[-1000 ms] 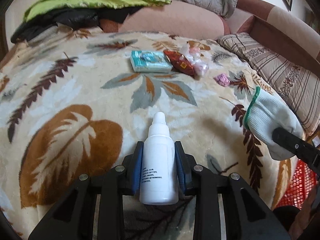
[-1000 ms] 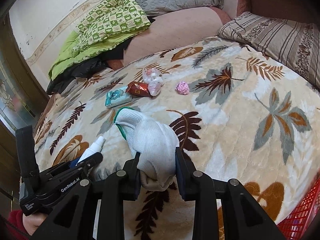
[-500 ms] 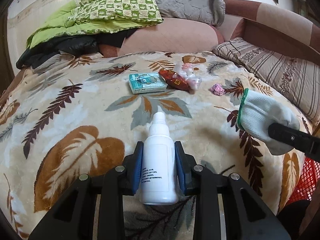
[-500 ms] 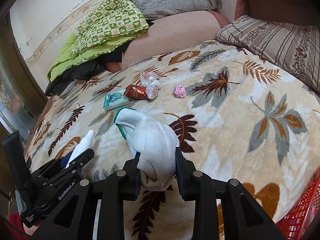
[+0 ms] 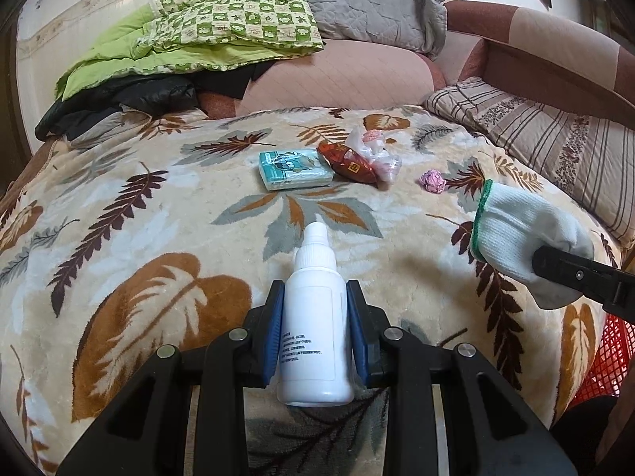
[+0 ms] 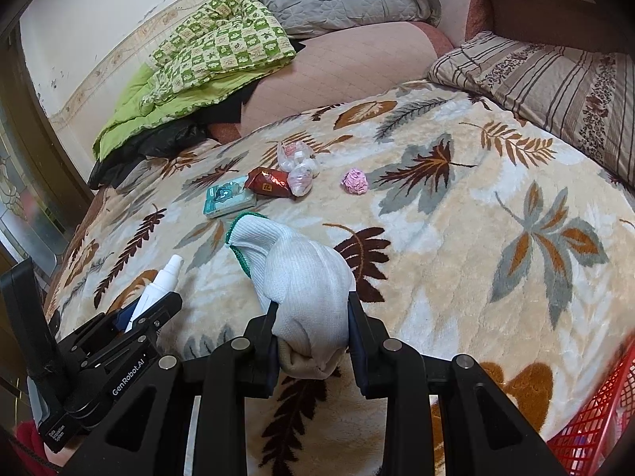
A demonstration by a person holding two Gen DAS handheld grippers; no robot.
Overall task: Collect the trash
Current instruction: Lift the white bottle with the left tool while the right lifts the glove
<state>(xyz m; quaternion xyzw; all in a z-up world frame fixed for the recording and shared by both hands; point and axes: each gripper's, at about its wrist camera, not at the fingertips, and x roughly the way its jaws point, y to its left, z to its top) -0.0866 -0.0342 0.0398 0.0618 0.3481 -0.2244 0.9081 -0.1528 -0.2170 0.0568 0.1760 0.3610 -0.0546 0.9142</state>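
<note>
Black claw (image 5: pixel 316 317), blue pads (image 5: pixel 273 337), silver screws.

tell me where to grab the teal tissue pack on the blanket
Take the teal tissue pack across its short width, coming straight down from above. It lies flat on the blanket, so only its long edges offer purchase. Keep toward its left end: the red snack wrapper crowds the right end.

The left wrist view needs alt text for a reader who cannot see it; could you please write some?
The left gripper clamps a white dropper bottle above a leaf-patterned blanket. At the right edge, the right gripper holds a white glove; beyond lie a teal packet, red wrapper and pink wad.
</note>
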